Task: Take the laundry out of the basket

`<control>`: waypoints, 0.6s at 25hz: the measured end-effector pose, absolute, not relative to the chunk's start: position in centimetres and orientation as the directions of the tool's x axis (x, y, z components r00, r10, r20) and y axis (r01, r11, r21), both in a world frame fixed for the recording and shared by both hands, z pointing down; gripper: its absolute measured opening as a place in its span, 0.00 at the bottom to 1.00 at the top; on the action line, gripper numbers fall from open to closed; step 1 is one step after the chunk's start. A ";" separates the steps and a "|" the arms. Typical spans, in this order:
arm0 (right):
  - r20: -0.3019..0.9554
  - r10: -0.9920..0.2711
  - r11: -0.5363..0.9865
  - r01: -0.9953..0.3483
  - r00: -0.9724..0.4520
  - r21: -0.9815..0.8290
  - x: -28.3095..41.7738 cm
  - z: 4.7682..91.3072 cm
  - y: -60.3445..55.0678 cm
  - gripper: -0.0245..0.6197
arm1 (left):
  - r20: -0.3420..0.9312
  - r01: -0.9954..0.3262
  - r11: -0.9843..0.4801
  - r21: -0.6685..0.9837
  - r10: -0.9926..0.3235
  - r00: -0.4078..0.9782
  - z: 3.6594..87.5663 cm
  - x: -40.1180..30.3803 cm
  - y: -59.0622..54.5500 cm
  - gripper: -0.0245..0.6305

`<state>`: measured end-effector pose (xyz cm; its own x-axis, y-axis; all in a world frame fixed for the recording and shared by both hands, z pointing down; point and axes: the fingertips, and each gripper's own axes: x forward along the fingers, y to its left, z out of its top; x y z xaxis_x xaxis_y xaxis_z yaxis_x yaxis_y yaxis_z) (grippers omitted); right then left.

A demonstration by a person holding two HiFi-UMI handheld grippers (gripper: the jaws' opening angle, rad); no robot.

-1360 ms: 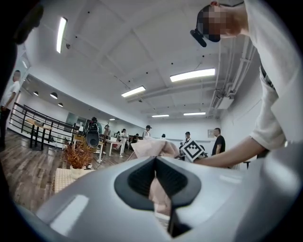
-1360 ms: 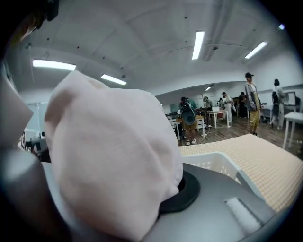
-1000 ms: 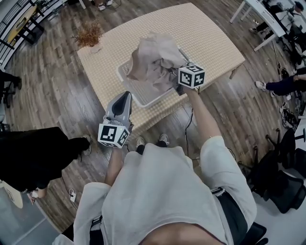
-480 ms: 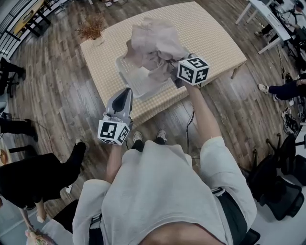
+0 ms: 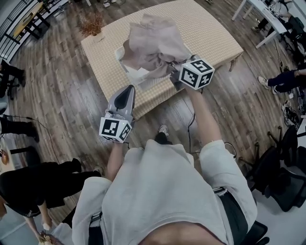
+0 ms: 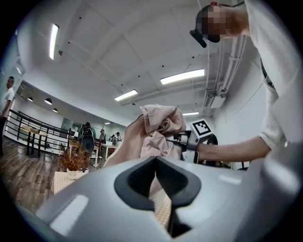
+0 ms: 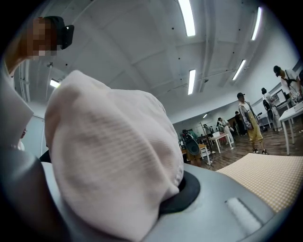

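A pinkish-beige garment hangs bunched above the white laundry basket, which stands on the checked table. My right gripper is shut on the garment's near edge and holds it up, so the cloth hides most of the basket. In the right gripper view the same cloth bulges over the jaws and hides them. My left gripper hovers at the table's near edge, left of the basket, shut and holding nothing. From the left gripper view the lifted garment shows straight ahead.
A dried plant stands at the table's far left corner. A person in black stands on the wooden floor at lower left. Someone's leg, white desks and a black chair are on the right.
My right gripper has risen with the garment, pulling it higher above the basket. The left gripper has moved forward toward the table's edge. The person in black has shifted toward the lower left.
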<state>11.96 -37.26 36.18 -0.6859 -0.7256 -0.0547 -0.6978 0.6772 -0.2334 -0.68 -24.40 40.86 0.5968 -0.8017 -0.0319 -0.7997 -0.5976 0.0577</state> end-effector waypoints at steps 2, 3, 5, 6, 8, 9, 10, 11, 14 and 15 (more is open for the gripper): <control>-0.067 -0.732 0.674 -0.707 -0.678 -0.215 11.5 36.0 -34.4 0.18 | -0.043 -0.788 -0.613 0.056 -0.790 0.612 41.1 -1.1 -22.4 0.05; -0.072 -0.737 0.670 -0.712 -0.672 -0.208 11.2 35.9 -33.0 0.18 | -0.048 -0.781 -0.622 0.055 -0.783 0.620 41.3 -1.4 -21.2 0.05; -0.082 -0.750 0.658 -0.727 -0.657 -0.198 10.4 35.8 -30.5 0.18 | -0.056 -0.768 -0.638 0.050 -0.770 0.636 41.5 -2.5 -19.1 0.05; -0.086 -0.756 0.651 -0.734 -0.648 -0.195 9.9 35.7 -29.2 0.18 | -0.057 -0.762 -0.646 0.049 -0.763 0.644 41.6 -3.2 -18.1 0.05; -0.094 -0.766 0.641 -0.744 -0.636 -0.192 8.8 35.7 -26.3 0.18 | -0.058 -0.751 -0.659 0.050 -0.752 0.656 41.9 -4.7 -15.8 0.05; -0.099 -0.770 0.637 -0.747 -0.631 -0.191 8.3 35.7 -24.8 0.18 | -0.060 -0.747 -0.663 0.050 -0.748 0.661 42.0 -5.4 -14.6 0.05; -0.102 -0.774 0.632 -0.751 -0.625 -0.190 7.8 35.6 -23.3 0.18 | -0.062 -0.743 -0.667 0.050 -0.745 0.664 41.9 -6.1 -13.4 0.05; -0.105 -0.777 0.628 -0.755 -0.620 -0.189 7.3 35.6 -21.8 0.18 | -0.065 -0.740 -0.670 0.050 -0.742 0.667 41.8 -6.6 -12.2 0.05; -0.106 -0.786 0.617 -0.764 -0.609 -0.188 5.6 36.0 -17.5 0.18 | -0.066 -0.726 -0.685 0.050 -0.728 0.682 41.7 -8.2 -8.9 0.05; -0.107 -0.789 0.614 -0.767 -0.605 -0.188 5.0 36.0 -16.1 0.18 | -0.067 -0.721 -0.691 0.051 -0.722 0.688 41.7 -8.6 -7.9 0.05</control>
<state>5.03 -16.14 36.04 -0.6051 -0.7889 -0.1069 -0.7668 0.6137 -0.1881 -8.61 -7.91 41.74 0.6882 -0.7225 -0.0667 -0.7208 -0.6913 0.0508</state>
